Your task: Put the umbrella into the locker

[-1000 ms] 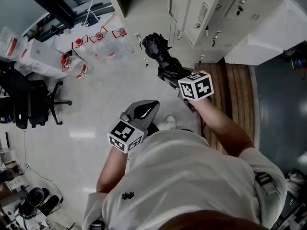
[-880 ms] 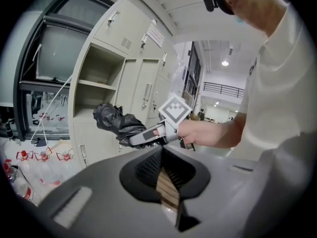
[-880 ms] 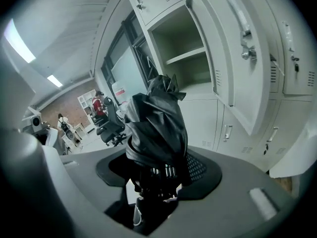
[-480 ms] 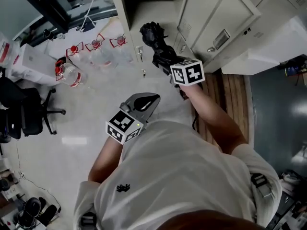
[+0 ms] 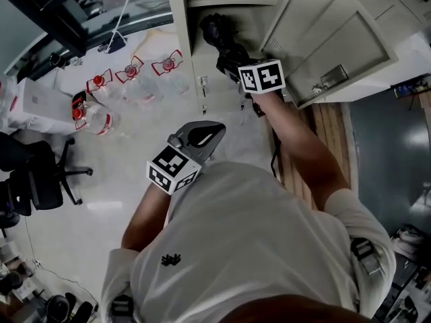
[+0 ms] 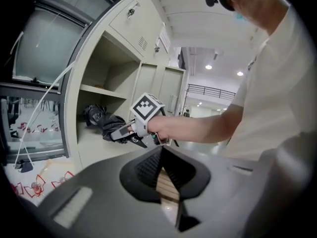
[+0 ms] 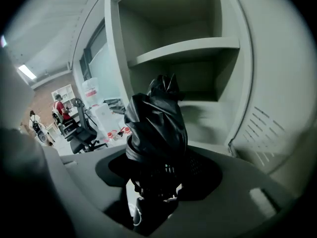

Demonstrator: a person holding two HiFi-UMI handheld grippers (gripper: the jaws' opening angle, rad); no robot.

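The folded black umbrella is held in my right gripper, which is shut on its lower end. Its tip reaches past the front edge of the open beige locker, low in the compartment. In the right gripper view the umbrella stands between the jaws of the right gripper, with the locker shelf above and behind it. My left gripper hangs back by the person's chest, shut and holding nothing. The left gripper view shows the umbrella over the compartment floor, beyond the left gripper.
The locker door stands swung open to the right. Several clear bottles with red caps lie on the floor at left, near an office chair. Wooden slats run along the floor to the right.
My right gripper has carried the umbrella forward, from in front of the lockers to the open compartment's mouth. The left gripper has stayed near the chest.
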